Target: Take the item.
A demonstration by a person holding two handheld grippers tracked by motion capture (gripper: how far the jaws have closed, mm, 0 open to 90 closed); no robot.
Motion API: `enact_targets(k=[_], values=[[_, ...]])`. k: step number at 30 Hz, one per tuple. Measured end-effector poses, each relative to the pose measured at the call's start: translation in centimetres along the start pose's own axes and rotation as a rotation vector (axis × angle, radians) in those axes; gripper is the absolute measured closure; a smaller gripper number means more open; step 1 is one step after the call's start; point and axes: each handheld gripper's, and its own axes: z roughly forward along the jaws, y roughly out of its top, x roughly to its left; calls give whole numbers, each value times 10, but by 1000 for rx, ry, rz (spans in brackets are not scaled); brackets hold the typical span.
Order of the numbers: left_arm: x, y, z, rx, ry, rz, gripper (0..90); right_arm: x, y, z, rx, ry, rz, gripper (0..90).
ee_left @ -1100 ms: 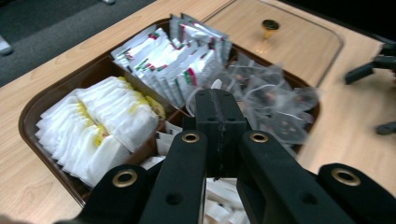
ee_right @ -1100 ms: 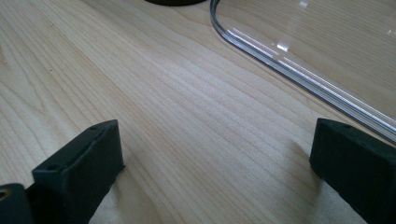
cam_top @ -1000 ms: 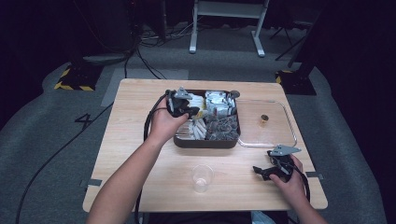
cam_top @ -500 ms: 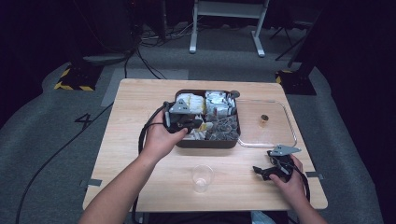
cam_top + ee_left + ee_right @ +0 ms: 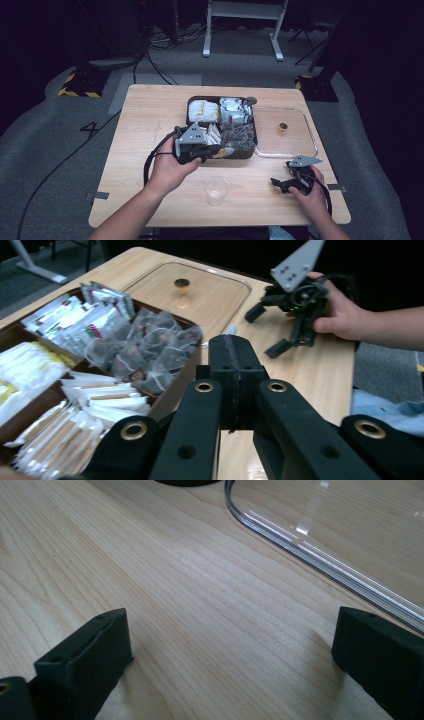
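A dark compartment box (image 5: 240,154) of tea bags and sachets sits mid-table. My left gripper (image 5: 220,150) hovers over its front edge, pointing right. In the left gripper view the left gripper (image 5: 235,347) has its jaws pressed together; a small white bit shows just past the tip, and I cannot tell if anything thin is pinched. The box (image 5: 15,332) lies to its left there, with grey pyramid tea bags (image 5: 155,347) nearest. My right gripper (image 5: 277,185) rests on the table at the front right, open. The right gripper (image 5: 232,640) has only bare wood between its fingers.
A clear lid (image 5: 295,142) with a small brass knob (image 5: 283,127) lies flat right of the box; its edge (image 5: 350,520) is just beyond the right jaws. A clear plastic cup (image 5: 216,189) stands upright near the front edge. Cables trail off the table's left side.
My left gripper has drawn back from the rear of the box to its front edge, toward the person. The right gripper has stayed put.
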Motion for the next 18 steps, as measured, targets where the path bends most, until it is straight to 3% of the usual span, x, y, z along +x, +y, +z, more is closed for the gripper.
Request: enact_targets(k=[13, 18], values=[[-30, -17, -1, -29, -54, 3, 900, 0, 0, 0, 0, 0, 0, 25], [-36, -24, 3, -14, -63, 6, 900, 0, 0, 0, 0, 0, 0, 25]])
